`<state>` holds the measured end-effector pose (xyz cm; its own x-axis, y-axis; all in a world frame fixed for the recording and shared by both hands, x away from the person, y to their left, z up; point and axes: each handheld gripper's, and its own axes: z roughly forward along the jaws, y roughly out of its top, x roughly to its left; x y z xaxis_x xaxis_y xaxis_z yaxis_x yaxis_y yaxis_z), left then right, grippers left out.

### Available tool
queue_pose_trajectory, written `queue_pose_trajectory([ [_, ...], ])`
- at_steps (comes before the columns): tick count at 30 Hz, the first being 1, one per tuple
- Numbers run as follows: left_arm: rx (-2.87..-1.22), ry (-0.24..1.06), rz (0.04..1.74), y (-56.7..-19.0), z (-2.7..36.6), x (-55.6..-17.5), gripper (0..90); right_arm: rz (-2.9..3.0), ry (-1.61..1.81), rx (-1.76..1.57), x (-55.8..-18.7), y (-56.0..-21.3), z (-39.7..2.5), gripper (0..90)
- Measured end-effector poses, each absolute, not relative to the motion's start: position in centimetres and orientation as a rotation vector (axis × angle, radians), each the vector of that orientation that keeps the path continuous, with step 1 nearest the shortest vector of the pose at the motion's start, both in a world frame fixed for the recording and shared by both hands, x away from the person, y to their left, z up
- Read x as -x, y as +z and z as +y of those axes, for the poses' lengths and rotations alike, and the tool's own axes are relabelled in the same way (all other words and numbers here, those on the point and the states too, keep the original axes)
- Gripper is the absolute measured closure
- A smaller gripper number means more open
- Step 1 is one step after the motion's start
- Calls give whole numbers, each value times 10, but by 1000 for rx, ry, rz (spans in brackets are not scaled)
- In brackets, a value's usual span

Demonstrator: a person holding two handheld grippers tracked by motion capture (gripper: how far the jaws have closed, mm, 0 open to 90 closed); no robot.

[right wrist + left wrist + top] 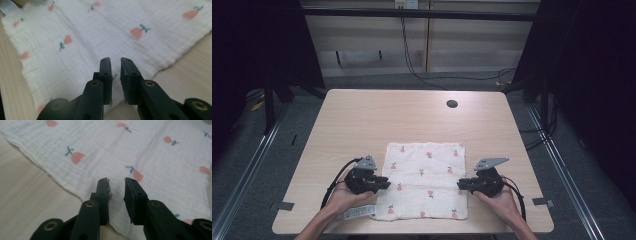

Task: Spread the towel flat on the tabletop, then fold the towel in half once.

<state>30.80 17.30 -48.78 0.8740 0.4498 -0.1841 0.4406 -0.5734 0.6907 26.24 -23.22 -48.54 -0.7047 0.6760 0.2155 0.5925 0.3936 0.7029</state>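
Note:
A white cloth [424, 180] printed with small pink flowers lies flat on the near half of the wooden table [362, 115]. My left gripper [387, 183] rests at the cloth's left edge, pointing right. In the left gripper view the cloth [112, 150] spreads out beyond my left gripper [116, 180], whose jaws stand apart with nothing between them. My right gripper [459, 185] sits at the cloth's right edge, pointing left. In the right gripper view my right gripper [115, 59] hovers over the cloth [100, 32] near its border, jaws narrowly apart and empty.
A white label [359, 212] sticks out at the cloth's near left corner. A round cable hole [452, 103] lies at the table's far right. Tape marks [285, 205] sit near the front corners. Dark frames and cables stand beyond the table.

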Motion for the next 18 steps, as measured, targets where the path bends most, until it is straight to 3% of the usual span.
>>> queue_pose_trajectory([
  [6, -2186, 10, 706, -486, 175, -331, 659, 2458, 1206, -1205, -281, -481, -243, 722],
  [12, -2227, -20, 726, -491, 168, -342, 646, 2400, 1165, -1201, -303, -476, -246, 697],
  [18, -2170, 23, 801, -475, 186, -362, 579, 2346, 1125, -1248, -341, -479, -253, 644],
])
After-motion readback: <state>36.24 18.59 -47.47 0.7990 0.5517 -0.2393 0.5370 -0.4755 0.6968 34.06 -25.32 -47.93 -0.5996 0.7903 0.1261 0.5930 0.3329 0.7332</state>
